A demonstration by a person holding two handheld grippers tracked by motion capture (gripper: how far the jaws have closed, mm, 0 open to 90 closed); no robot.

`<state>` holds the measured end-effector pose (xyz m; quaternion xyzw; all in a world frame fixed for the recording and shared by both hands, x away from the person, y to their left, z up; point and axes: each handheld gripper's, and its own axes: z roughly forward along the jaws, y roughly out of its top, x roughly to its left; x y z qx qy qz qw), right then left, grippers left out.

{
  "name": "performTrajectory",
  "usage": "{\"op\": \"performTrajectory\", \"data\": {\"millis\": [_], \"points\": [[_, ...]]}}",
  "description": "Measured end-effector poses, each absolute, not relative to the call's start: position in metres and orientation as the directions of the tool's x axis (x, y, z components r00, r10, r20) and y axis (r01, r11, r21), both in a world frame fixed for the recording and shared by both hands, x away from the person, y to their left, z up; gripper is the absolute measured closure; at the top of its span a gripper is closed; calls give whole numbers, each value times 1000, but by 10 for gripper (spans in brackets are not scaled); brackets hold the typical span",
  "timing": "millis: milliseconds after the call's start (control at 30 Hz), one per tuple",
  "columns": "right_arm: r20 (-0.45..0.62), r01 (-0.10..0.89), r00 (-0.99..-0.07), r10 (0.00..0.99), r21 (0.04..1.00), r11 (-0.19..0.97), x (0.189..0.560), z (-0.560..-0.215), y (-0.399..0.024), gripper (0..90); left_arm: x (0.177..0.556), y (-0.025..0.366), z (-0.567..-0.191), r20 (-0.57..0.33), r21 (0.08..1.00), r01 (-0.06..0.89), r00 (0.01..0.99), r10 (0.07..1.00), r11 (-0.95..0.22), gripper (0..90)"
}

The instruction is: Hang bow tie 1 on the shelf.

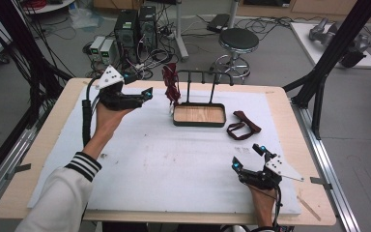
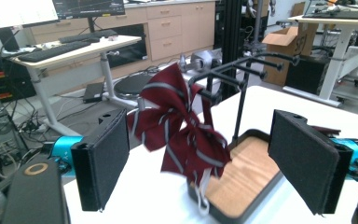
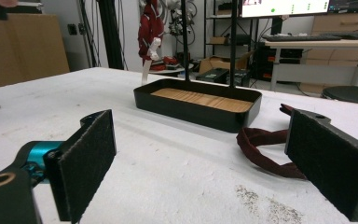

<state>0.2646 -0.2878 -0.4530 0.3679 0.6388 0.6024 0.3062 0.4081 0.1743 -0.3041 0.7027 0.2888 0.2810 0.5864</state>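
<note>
A maroon striped bow tie hangs from the left end of a black rack that rises from a wood-floored black tray. My left gripper is held left of the rack, open, pointing at the bow tie. In the left gripper view the bow tie hangs beyond the wide-apart jaws, untouched. A second maroon tie lies looped on the mat right of the tray. My right gripper rests open near the front right, its jaws aimed at that tie and the tray.
A white mat covers the wooden table. Behind the table stand a stool and computer cases with many cables. A black frame post leans at the right edge.
</note>
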Motion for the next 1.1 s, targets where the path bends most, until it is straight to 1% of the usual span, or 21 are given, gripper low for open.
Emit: {"op": "performTrajectory", "data": {"millis": [300,433,467,667,1100], "points": [[42,92,-538,842,996,8,265,-453,-288,78,378,208,-314,54,990,57,676,735,-126,210],[38,89,-537,843,996,12,265,-453,-288,79,361,222,-324,92,987,34,675,732,-156,209],[40,90,-537,843,996,10,265,-453,-287,79,354,228,-328,83,988,36,678,730,-147,209],[43,95,-535,844,995,9,264,-453,-287,79,344,238,-336,65,992,38,682,728,-123,208],[37,91,-535,844,996,14,264,-453,-287,78,325,258,-350,61,994,28,687,724,-109,208]]}}
